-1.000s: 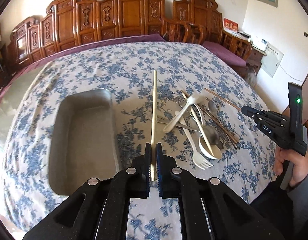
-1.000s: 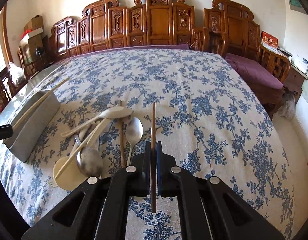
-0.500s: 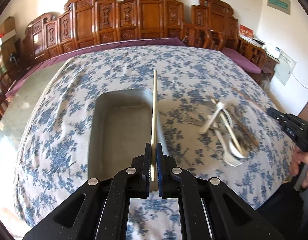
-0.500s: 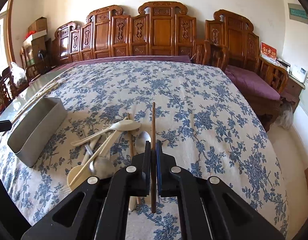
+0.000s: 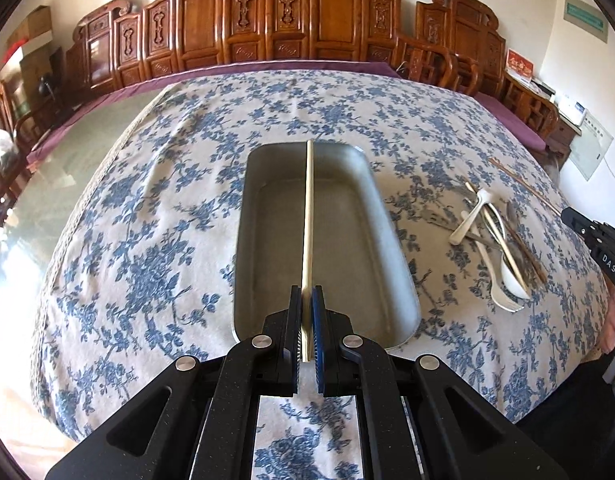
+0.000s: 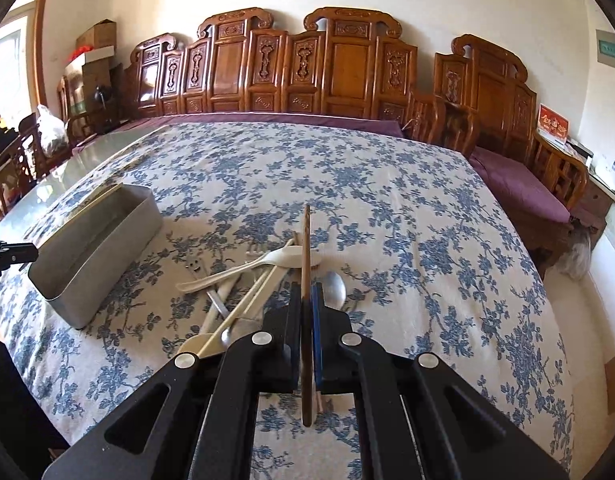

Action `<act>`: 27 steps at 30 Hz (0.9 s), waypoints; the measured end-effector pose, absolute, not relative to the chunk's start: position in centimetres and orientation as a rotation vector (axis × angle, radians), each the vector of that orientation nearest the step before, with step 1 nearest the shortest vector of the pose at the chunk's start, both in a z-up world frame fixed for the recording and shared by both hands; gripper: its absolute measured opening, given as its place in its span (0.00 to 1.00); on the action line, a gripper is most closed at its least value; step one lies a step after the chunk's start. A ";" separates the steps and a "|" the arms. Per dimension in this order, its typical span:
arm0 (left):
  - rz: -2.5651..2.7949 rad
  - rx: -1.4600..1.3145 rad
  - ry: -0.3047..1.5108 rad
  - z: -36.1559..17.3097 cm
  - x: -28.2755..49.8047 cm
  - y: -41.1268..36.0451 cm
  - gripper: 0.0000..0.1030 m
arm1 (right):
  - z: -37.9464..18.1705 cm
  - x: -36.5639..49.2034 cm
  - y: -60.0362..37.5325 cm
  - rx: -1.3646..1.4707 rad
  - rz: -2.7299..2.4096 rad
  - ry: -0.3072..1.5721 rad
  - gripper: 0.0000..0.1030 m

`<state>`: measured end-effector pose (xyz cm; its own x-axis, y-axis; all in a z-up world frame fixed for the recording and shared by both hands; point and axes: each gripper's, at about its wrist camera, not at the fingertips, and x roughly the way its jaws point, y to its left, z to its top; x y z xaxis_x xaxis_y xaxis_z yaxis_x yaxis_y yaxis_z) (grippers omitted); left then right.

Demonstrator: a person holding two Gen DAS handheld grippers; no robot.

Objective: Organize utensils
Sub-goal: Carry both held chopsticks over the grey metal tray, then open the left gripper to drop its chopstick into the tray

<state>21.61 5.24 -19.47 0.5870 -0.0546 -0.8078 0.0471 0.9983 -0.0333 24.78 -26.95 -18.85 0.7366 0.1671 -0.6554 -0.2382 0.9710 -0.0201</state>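
One grey tray (image 5: pixel 381 248) sits on the floral counter (image 5: pixel 147 240), nothing lying in it. Left jaws clamp a pale chopstick (image 5: pixel 308 216) above its hollow. Right jaws clamp a brown chopstick (image 6: pixel 305 264) over the utensil pile (image 6: pixel 243 280) beside it.

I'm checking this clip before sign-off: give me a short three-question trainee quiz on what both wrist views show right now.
1. True or false: the left gripper holds a pale chopstick above the metal tray.
2. What does the right gripper hold? A) white spoon B) dark brown chopstick C) metal fork
3. Fill in: the loose utensil pile lies on the floral ____.

Key: 1 true; 2 B, the dark brown chopstick; 3 tablecloth.
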 end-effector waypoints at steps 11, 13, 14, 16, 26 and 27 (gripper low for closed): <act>-0.041 -0.061 0.969 -20.5 23.1 6.6 0.04 | -16.9 23.4 -21.9 -0.142 0.335 0.687 0.06; -0.042 -0.074 0.968 -20.7 23.2 6.8 0.04 | -16.2 23.1 -20.3 -0.148 0.373 0.680 0.06; -0.045 -0.080 0.967 -20.8 23.3 6.9 0.04 | -15.9 22.9 -19.5 -0.151 0.390 0.675 0.06; -0.047 -0.085 0.967 -20.9 23.5 6.9 0.04 | -15.2 22.7 -17.4 -0.157 0.430 0.663 0.06; -0.063 -0.106 0.945 -20.8 23.9 7.7 0.06 | -14.0 23.6 -10.1 -0.186 0.534 0.674 0.06; -0.063 -0.108 0.941 -20.7 23.9 7.8 0.07 | -14.1 23.7 -9.7 -0.184 0.539 0.682 0.06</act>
